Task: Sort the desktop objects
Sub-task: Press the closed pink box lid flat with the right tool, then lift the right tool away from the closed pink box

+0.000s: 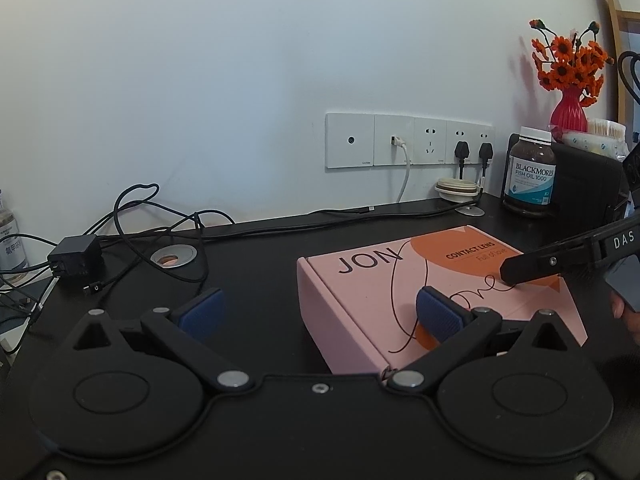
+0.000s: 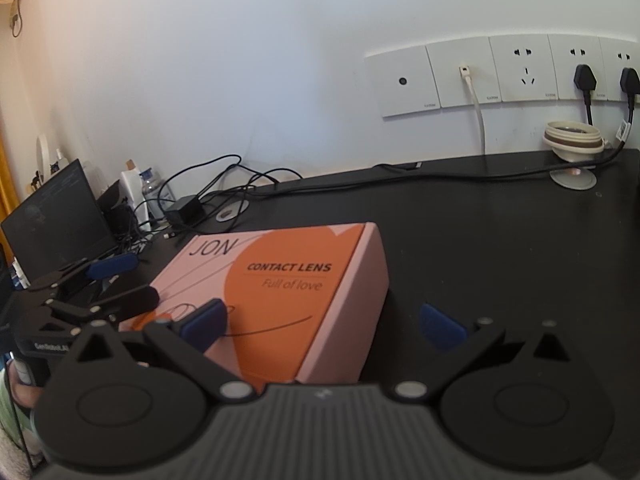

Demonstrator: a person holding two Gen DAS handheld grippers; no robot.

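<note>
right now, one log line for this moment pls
step: reach box | left gripper: open, straddling left edge of box | right gripper: open, straddling right edge | box: on desk

We saw the box's near edge hidden behind the left gripper. The right gripper was cut off by the left view's right edge, as was a hand. The bottle at the left edge was cropped, its label too small to read.

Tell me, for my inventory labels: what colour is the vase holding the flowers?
Red with a pale zigzag pattern, the ceramic-looking vase shows best in the left wrist view.
</note>
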